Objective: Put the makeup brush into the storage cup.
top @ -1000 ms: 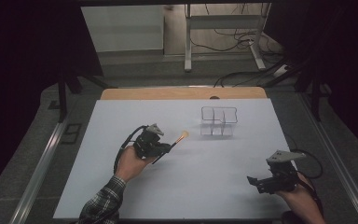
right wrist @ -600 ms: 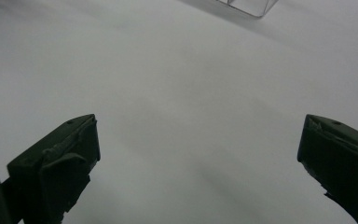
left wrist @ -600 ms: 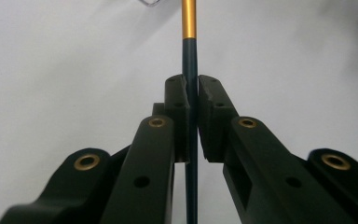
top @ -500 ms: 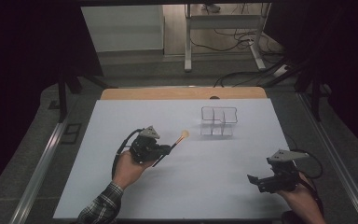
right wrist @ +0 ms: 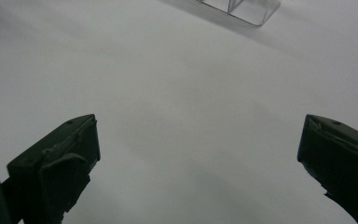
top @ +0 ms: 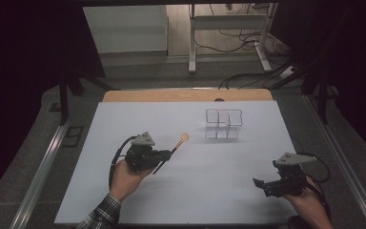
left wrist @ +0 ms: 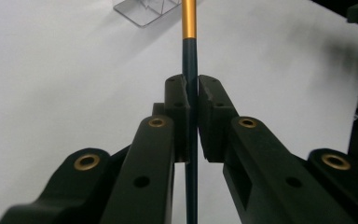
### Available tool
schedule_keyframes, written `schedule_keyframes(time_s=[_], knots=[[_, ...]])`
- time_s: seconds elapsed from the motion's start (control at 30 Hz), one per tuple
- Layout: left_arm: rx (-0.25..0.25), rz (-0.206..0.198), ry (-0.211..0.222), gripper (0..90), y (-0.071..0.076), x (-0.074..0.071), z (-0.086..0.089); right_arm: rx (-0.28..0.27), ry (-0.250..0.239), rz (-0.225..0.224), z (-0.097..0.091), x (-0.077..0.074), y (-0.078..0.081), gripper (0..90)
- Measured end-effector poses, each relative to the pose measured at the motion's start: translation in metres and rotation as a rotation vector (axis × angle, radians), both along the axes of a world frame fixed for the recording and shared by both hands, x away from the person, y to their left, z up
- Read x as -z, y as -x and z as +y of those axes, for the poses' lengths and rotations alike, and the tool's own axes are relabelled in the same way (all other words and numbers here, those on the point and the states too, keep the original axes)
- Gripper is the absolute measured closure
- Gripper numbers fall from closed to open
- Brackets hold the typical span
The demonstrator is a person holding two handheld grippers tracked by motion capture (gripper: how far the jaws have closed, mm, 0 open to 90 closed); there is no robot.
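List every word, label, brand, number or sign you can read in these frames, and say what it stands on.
None: no readable text in any view.
The makeup brush clamped in the left gripper has a plain dark handle and gold ferrule, no print.
The clear compartment organizer, the white table and the open right gripper carry no markings.

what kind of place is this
Probably a lab set up for recording: a white table ringed by dark curtains, a person working a hand-held left gripper shut on a makeup brush, cables on the floor behind.
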State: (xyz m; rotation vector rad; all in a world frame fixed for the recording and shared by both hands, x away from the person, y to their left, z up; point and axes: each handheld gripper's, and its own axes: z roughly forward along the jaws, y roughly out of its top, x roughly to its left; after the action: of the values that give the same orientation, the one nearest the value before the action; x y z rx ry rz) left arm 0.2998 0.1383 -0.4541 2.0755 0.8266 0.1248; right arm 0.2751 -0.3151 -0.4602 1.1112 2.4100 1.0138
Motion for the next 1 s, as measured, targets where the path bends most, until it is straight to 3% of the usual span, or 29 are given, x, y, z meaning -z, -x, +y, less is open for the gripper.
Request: schedule_keyframes(time_s=[0.57, 1.0], knots=[[-0.016, -0.046, 0.055, 83.3, 0.020, -0.005, 0.010, -0.007, -0.015, -0.019, 0.000, -0.002, 0.001, 0.0], [-0.030, -0.069, 0.086, 83.3, 0.035, -0.008, 0.014, -0.023, -0.059, -0.024, 0.000, -0.005, 0.002, 0.0]])
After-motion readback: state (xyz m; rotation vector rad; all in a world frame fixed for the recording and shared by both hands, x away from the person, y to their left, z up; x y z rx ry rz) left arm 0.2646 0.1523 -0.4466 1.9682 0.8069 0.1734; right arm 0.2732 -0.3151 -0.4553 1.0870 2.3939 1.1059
